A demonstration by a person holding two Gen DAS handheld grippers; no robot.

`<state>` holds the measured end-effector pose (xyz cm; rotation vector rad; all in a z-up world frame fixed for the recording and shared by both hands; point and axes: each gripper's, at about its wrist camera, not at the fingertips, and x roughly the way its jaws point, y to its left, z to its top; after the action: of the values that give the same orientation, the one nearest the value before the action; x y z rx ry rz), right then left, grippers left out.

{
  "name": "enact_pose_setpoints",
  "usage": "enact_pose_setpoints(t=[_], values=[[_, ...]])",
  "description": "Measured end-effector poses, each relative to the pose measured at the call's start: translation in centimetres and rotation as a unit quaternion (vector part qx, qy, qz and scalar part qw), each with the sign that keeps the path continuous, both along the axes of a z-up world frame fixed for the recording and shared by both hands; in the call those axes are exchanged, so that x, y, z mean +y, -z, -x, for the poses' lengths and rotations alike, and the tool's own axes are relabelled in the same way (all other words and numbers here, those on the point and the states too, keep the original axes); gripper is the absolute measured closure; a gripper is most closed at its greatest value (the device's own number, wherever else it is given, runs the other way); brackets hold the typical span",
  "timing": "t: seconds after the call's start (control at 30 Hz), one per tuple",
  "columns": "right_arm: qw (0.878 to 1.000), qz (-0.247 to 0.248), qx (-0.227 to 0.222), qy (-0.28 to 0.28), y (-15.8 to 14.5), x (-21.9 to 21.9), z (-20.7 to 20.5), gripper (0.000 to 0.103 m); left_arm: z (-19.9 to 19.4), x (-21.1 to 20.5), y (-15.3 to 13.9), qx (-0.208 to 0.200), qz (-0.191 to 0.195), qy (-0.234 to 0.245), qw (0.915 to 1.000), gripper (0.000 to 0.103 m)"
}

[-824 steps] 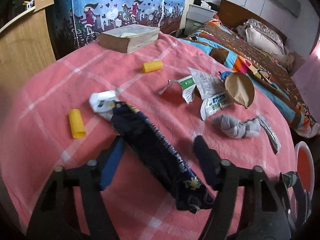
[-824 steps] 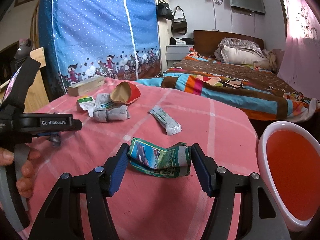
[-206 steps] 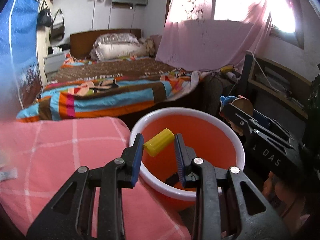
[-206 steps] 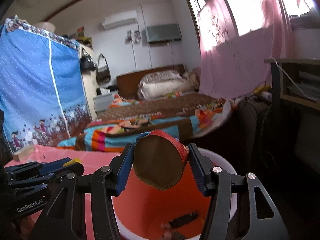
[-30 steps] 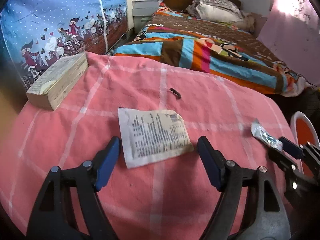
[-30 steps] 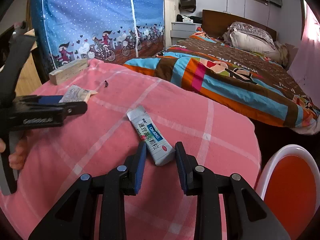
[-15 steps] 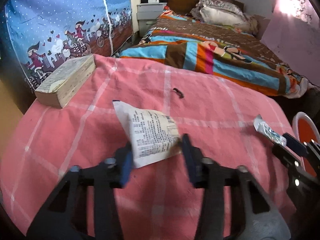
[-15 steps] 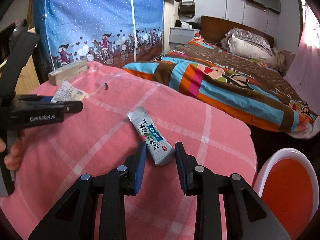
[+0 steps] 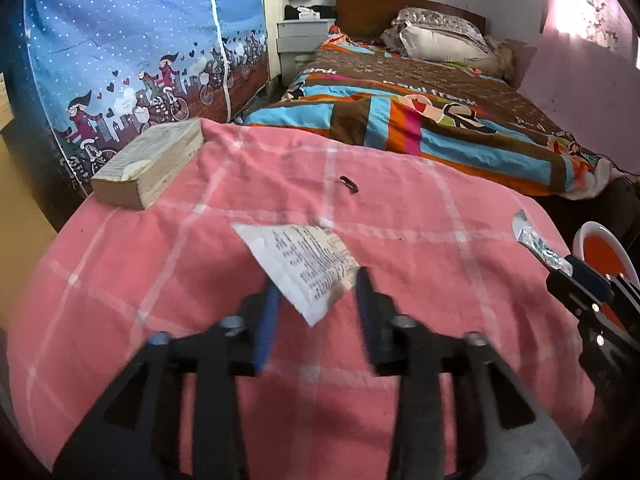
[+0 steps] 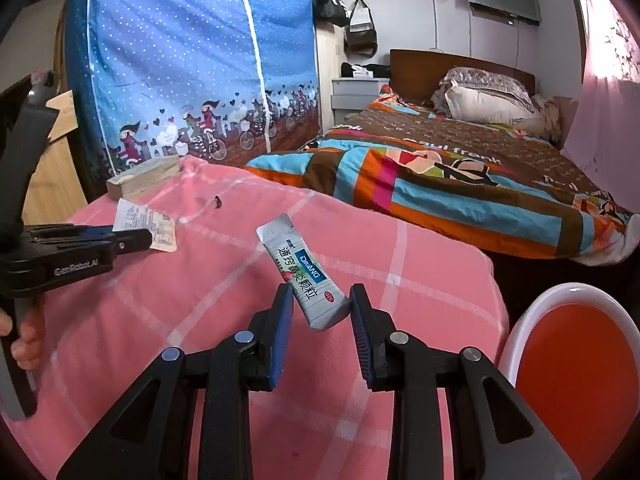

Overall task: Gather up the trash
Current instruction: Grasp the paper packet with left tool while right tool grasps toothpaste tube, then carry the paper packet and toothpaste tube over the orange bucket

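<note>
Pink checked cloth (image 9: 420, 216) covers the table I'm working over, with a striped bed (image 10: 460, 184) behind it.

My right claw (image 10: 318, 322) is clamped narrow on a grey-white foil sachet with a blue label and printed characters (image 10: 304, 272). I hold it by its lower end; it looks lifted clear of the cloth. Its long axis runs up and away from me, leaning left, sealed top edge farthest out. In my left camera the same sachet (image 9: 536, 246) shows at the far right, poking out of that claw.

My left claw (image 9: 316, 300) has a flat white printed paper wrapper (image 9: 304, 260) between its blue pads (image 9: 266, 320). Its jaws are opening right now, and the picture is blurred there, so I cannot tell whether the pads are pressing the paper. The wrapper's long axis runs from my claw out to the upper left, near corner hanging down between the fingers.

To do this well, I judge the left grip needs settling first: bite deeper on the paper, across its short side, before carrying. Then both pieces go to the white-rimmed orange bucket (image 10: 576, 364) just beside the table on my right. I should release over its middle, since thin paper may drift.

Farther out, a thick worn book (image 9: 148, 168) lies at the table's far left edge, and a small dark scrap (image 9: 349, 183) sits mid-cloth.
</note>
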<state>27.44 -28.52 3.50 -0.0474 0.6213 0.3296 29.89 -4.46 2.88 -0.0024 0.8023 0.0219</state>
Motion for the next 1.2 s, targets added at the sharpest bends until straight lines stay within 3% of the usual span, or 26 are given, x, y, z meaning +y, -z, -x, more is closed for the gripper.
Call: enact_pose_setpoints(t=[0.07, 0.2, 0.37, 0.47, 0.67, 0.7, 0.9, 1.03, 1.2], values=[[1.0, -0.002, 0.003, 0.002, 0.1, -0.2, -0.1, 0.076, 0.1, 0.3, -0.2, -0.011, 0.003, 0.0, 0.9999, 0.048], [1.0, 0.001, 0.016, 0.006, 0.4, -0.2, -0.6, 0.076, -0.6, 0.8, 0.0, -0.016, 0.007, -0.001, 0.9998, 0.025], [1.0, 0.003, 0.028, 0.005, 0.9, -0.3, -0.9, 0.076, -2.1, 0.3, 1.2, 0.015, 0.007, 0.012, 0.9998, 0.026], [0.999, -0.004, 0.04, 0.005, 1.2, -0.5, -1.2, 0.076, -2.7, -0.2, 1.8, 0.031, -0.013, 0.01, 0.9994, 0.028], [0.999, -0.006, 0.048, 0.007, 1.5, -0.6, -1.4, 0.076, -2.6, -0.1, 1.5, 0.027, -0.013, 0.008, 0.9995, 0.05], [0.999, -0.005, 0.048, 0.006, 1.5, -0.7, -1.5, 0.076, -2.5, -0.1, 1.4, 0.024, -0.015, 0.008, 0.9996, 0.059], [0.999, -0.009, 0.047, 0.008, 1.5, -0.7, -1.4, 0.076, -1.4, -0.3, 0.9, 0.004, -0.035, 0.003, 0.9994, 0.079], [0.999, -0.017, 0.04, 0.011, 1.3, -0.8, -1.0, 0.076, -0.4, -0.3, 0.2, -0.015, -0.038, -0.001, 0.9991, 0.089], [0.999, -0.033, 0.019, 0.013, 0.8, -1.4, -0.2, 0.076, 1.3, -0.5, -1.1, -0.05, -0.033, -0.001, 0.9982, 0.091]])
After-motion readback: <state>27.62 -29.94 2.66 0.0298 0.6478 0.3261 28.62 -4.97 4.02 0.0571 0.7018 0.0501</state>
